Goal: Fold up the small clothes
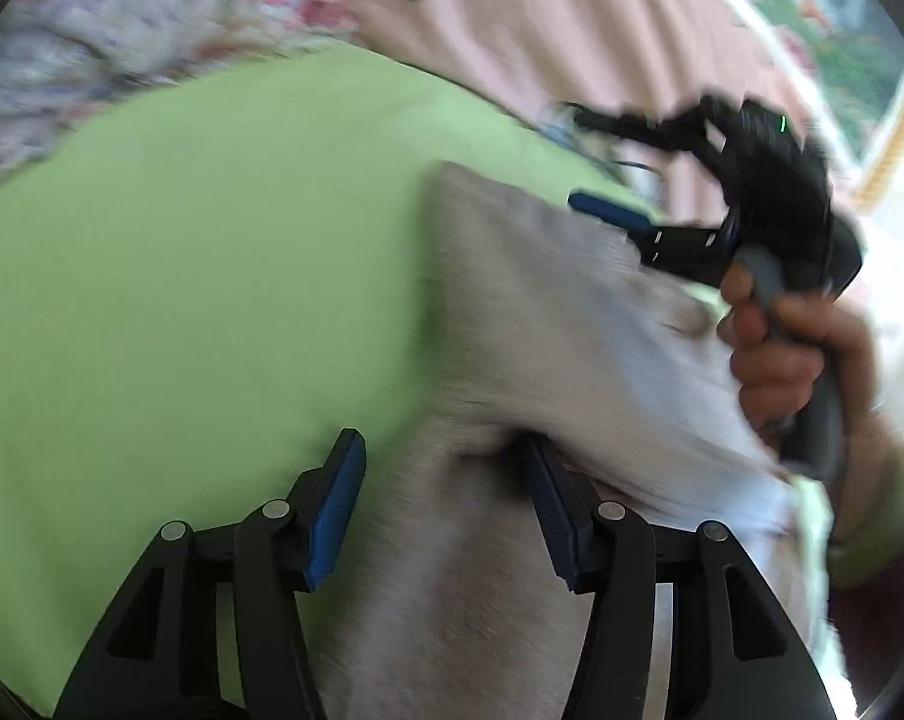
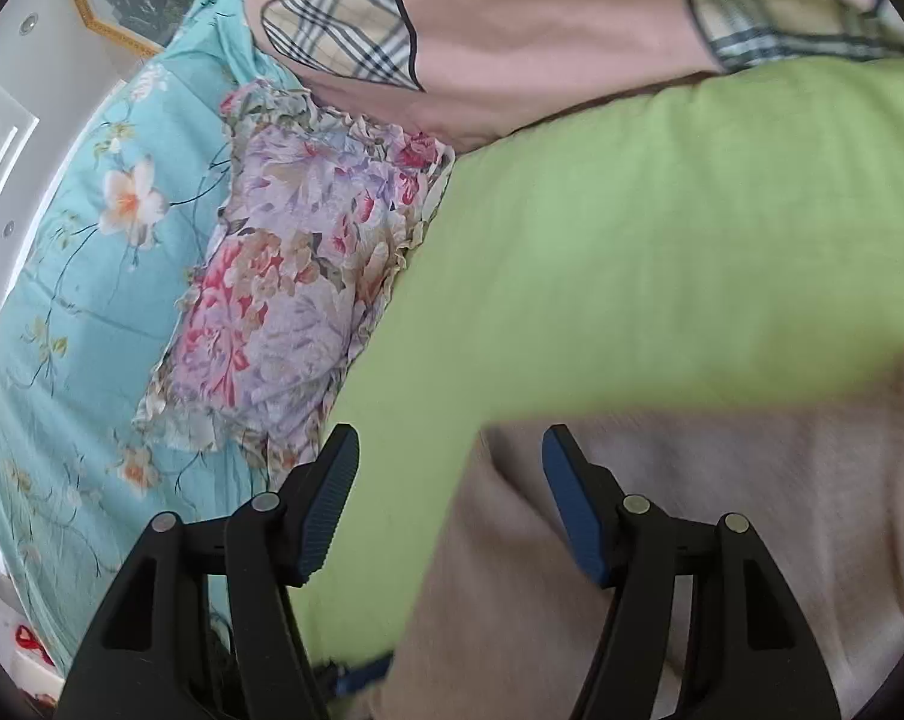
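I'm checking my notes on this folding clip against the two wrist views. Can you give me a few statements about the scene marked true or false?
1. A beige garment lies on a lime green cloth. True.
2. The left gripper is clamped shut on the garment. False: its jaws stand apart, with beige fabric lying between them.
3. A floral frilled cushion sits beside the green cloth. True.
4. The right gripper holds a sock. False: its jaws are open and grip nothing.
5. The quilt beyond the cushion is plain red. False: it is turquoise with a flower print.
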{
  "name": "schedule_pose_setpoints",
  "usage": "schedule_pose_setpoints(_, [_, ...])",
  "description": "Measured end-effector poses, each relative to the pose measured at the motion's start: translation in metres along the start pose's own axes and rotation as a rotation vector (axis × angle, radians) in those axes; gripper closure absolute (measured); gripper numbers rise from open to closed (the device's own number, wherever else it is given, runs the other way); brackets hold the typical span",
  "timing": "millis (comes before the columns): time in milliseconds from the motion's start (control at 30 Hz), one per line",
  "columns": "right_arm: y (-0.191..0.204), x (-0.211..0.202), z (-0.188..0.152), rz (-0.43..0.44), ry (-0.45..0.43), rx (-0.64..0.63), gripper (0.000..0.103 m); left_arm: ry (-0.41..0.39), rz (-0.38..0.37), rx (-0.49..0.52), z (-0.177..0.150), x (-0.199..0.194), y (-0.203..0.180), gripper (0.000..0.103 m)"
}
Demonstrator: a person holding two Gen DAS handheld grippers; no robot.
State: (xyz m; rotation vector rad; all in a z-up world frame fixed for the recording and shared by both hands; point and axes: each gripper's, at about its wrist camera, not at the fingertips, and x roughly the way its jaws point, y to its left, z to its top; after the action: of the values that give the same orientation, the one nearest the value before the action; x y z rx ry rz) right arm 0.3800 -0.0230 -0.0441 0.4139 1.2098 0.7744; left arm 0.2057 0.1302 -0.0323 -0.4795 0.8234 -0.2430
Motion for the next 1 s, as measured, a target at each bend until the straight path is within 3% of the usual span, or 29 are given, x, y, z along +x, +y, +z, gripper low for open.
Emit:
schedule_pose_setpoints(67, [-0.006, -0.034, -0.018, -0.073, -0.018, -0.007, 0.038, 0.009, -0.070, 0.024, 0.001, -0.011, -0.004, 0.047])
schedule_pose_setpoints(100, [-0.009, -0.049, -0.026, -0.105, -0.027, -0.005, 0.038, 0.002, -0.072, 0.055, 0.004, -0.018, -0.007, 0.046])
schedule_pose_setpoints(167, [-0.018, -0.091, -0.047, -0.182, -0.069, 0.003, 0.038, -0.009, -0.043, 0.094, 0.010, -0.024, -0.012, 0.039])
schedule_pose_setpoints(400, [-0.066, -0.228, -0.129, -0.479, -0.248, 0.112, 0.038, 0.074, 0.015, 0.082, 0.052, 0.010, -0.004, 0.039])
schedule_pose_setpoints(467, [-0.082, -0.255, -0.154, -0.523, -0.273, 0.164, 0.038, 0.094, 0.035, 0.075, 0.059, 0.023, -0.002, 0.039])
schedule_pose_setpoints(567, [-0.096, -0.269, -0.177, -0.548, -0.268, 0.200, 0.038, 0.114, 0.064, 0.049, 0.068, 0.040, 0.005, 0.038])
schedule_pose_setpoints(733, [-0.102, -0.253, -0.181, -0.575, -0.235, 0.169, 0.038, 0.126, 0.075, 0.023, 0.077, 0.061, 0.009, 0.037])
schedule_pose_setpoints(767, [-0.103, -0.246, -0.178, -0.592, -0.223, 0.157, 0.042, 0.126, 0.082, 0.031, 0.078, 0.063, 0.008, 0.037])
schedule_pose_setpoints(800, [-0.104, -0.242, -0.178, -0.603, -0.207, 0.155, 0.062, 0.126, 0.091, 0.044, 0.079, 0.065, 0.004, 0.036])
schedule_pose_setpoints(833, [-0.107, -0.239, -0.179, -0.600, -0.188, 0.165, 0.073, 0.128, 0.099, 0.053, 0.079, 0.065, 0.002, 0.036])
schedule_pose_setpoints(867, [-0.110, -0.238, -0.179, -0.582, -0.182, 0.183, 0.099, 0.128, 0.106, 0.063, 0.079, 0.066, 0.000, 0.036])
schedule_pose_setpoints(1000, [-0.086, -0.267, -0.169, -0.551, -0.312, 0.151, 0.098, 0.122, 0.134, 0.083, 0.081, 0.067, -0.004, 0.036])
